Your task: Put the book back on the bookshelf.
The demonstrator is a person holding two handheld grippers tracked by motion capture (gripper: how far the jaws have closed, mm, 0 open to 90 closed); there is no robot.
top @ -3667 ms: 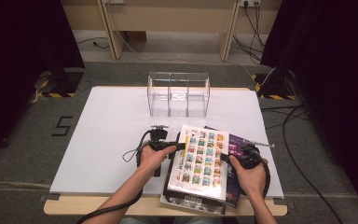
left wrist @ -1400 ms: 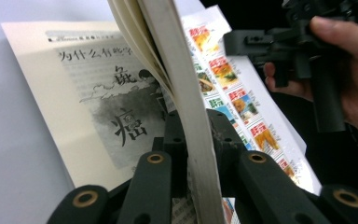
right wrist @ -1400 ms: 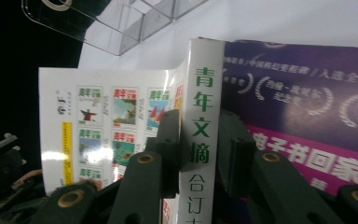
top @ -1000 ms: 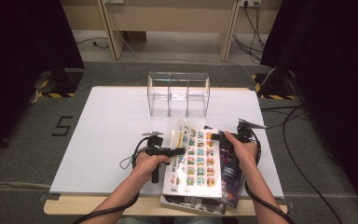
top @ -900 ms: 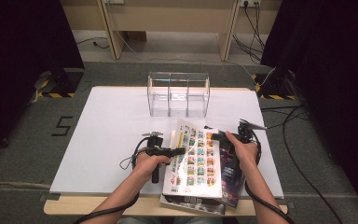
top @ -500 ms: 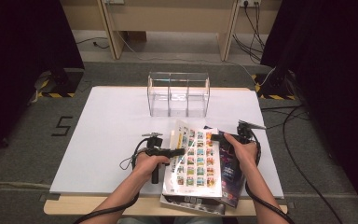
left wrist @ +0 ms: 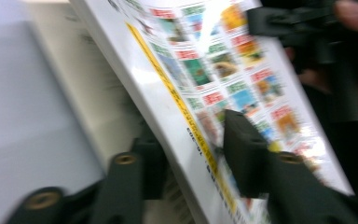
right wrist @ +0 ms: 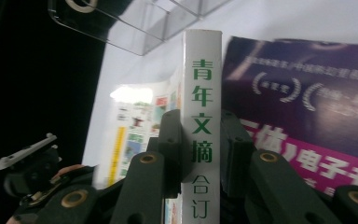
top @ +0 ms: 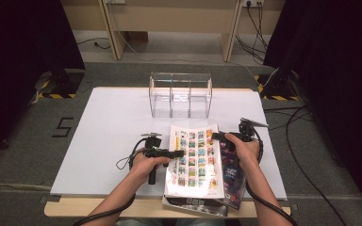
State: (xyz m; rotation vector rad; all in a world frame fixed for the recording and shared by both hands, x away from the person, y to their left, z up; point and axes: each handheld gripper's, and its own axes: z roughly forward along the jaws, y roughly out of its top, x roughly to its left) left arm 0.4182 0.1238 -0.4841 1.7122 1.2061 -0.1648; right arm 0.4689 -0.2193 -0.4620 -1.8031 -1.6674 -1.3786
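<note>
I have the top book (top: 194, 160) up off a small pile at the near right of the table (top: 99, 136); right gripper (top: 220, 136) pinches its white spine, jaws having just closed in, pads pressed to both sides in the right gripper view (right wrist: 200, 154); left gripper (top: 178, 153) straddles the left edge, jaws just opened, and they stand slack around it with a gap in the left gripper view (left wrist: 193, 154).

To do this well, I judge: keep the right grip square on the spine; draw the left clear without dragging the cover; tip the book upright toward the clear rack (top: 181, 94) at the far middle.

The book: thick, glossy, cover a grid of small colour pictures, yellow stripe, green characters on the spine; a purple book (top: 233, 176) lies under it.
</note>
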